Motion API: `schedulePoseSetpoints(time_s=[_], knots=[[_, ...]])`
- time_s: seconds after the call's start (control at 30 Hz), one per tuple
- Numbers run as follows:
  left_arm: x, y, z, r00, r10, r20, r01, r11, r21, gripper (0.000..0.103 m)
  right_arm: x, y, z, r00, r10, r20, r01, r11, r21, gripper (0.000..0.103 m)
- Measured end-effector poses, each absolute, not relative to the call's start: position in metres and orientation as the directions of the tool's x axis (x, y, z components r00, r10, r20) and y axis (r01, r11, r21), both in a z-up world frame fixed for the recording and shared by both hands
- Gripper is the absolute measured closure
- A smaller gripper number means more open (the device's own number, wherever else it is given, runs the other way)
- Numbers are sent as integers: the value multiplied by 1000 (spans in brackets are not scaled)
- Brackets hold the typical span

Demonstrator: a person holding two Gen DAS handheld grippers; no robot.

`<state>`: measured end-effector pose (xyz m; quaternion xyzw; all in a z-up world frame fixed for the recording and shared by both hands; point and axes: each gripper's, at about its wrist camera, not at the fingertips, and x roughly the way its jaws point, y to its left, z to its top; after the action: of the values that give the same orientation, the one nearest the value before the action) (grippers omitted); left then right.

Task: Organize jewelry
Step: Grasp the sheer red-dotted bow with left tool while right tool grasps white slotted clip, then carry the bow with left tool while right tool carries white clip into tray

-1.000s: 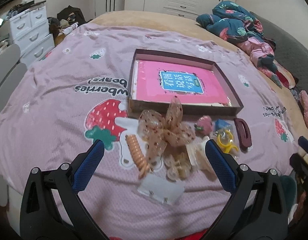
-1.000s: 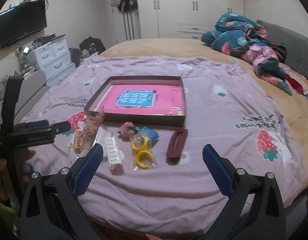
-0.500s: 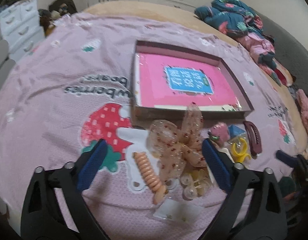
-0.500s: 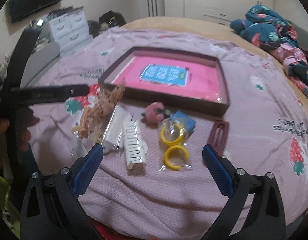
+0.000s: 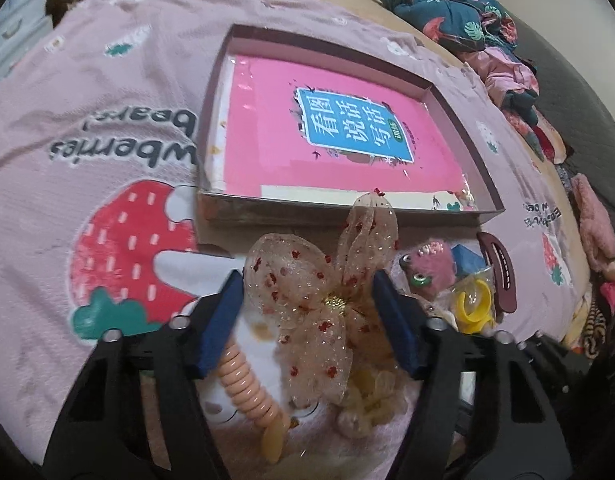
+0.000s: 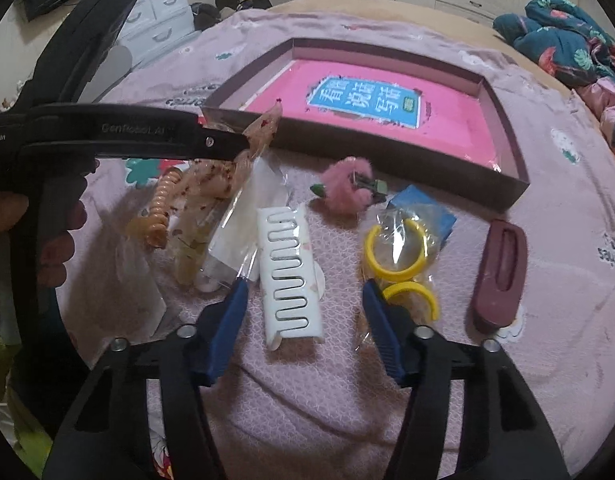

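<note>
**Q:** What's the surface?

**Me:** Pink strawberry bedspread (image 5: 87, 128), with a shallow box (image 5: 243, 216) at its middle holding a pink book (image 5: 335, 120).

**Q:** And left to right?

**Me:** I see my left gripper (image 5: 307, 316) spread wide around a sheer spotted bow (image 5: 307, 304), pads not pressing it. A peach coil tie (image 5: 247, 384) lies just beside. My right gripper (image 6: 303, 320), fingers apart, straddles a white clip (image 6: 287, 276). Then a pink pompom (image 6: 345, 186), bagged yellow rings (image 6: 395, 252), and a maroon clip (image 6: 501, 276).
</note>
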<state>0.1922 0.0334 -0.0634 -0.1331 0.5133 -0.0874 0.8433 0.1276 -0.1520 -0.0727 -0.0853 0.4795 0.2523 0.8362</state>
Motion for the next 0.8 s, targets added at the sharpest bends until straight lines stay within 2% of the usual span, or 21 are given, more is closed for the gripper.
schedulePoseSetpoints(time_s=[0.07,0.13,0.27,0.57,0.8], knots=[[195,33,-66,454,-300,-839,13,944,-330,64,129,-153,-76,401,349,-847,-503,857,114,67],[198,30,-68,451,-313,-836,21,940,-341,83,129,-154,-77,392,368,-843,-506,852,136,75],[198,26,-64,469,-312,-826,37,942,-334,102,126,-156,-72,408,374,-833,-511,850,131,76],[179,31,-47,517,-327,-791,54,935,-351,103,113,-192,-47,448,409,-795,-458,869,190,76],[167,47,-25,564,-290,-773,40,945,-325,103,106,-229,-27,515,382,-767,-390,902,187,76]])
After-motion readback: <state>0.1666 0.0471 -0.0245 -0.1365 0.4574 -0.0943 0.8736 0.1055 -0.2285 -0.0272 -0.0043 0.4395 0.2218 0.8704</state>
